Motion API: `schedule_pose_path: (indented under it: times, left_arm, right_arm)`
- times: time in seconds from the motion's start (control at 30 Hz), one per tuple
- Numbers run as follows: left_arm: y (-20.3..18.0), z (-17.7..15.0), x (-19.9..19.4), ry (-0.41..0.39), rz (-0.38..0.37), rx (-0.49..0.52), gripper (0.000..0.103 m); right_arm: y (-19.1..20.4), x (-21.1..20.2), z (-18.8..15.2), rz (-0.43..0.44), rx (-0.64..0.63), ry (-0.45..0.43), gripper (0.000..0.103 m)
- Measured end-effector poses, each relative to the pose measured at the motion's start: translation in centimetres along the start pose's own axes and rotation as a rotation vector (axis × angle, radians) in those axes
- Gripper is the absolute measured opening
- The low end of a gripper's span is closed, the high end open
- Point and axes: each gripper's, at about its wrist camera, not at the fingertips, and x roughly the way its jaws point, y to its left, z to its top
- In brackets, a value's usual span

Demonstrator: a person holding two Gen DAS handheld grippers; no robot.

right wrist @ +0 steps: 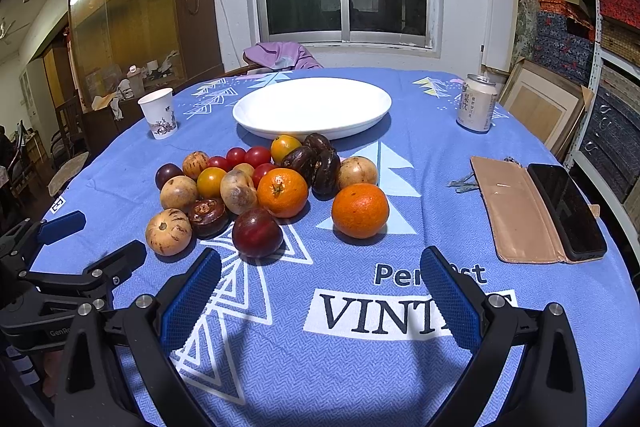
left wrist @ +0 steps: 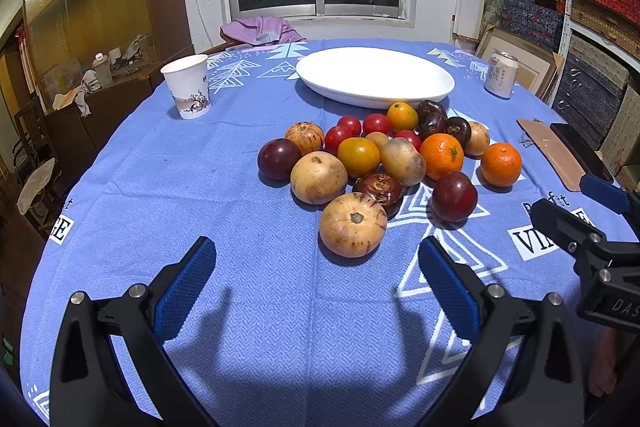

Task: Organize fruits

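Can (right wrist: pixel 476 103) txt too small

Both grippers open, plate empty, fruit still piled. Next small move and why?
Probably ease the right gripper forward to straddle the lone orange. It sits apart from the pile, nearest ahead of that gripper, so the open jaws can close on it without nudging neighbours. The white plate beyond is bare, ready to receive it. The left gripper can wait.

My table's blue patterned cloth (right wrist: pixel 320 367); white dish (right wrist: pixel 312 113) upper centre, fruit pile (right wrist: pixel 260 187) below it, paper cup (right wrist: pixel 159 113) left, can (right wrist: pixel 476 103), phone case (right wrist: pixel 536 211) right
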Motion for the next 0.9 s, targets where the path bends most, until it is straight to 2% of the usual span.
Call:
schedule_pose_path:
  times: [0.9]
  left_arm:
    - [0.0, 0.01, -0.01, 0.0, 0.0, 0.0, 0.099]
  right_arm:
    - [0.06, 0.0, 0.0, -0.003, -0.007, -0.005, 0.1]
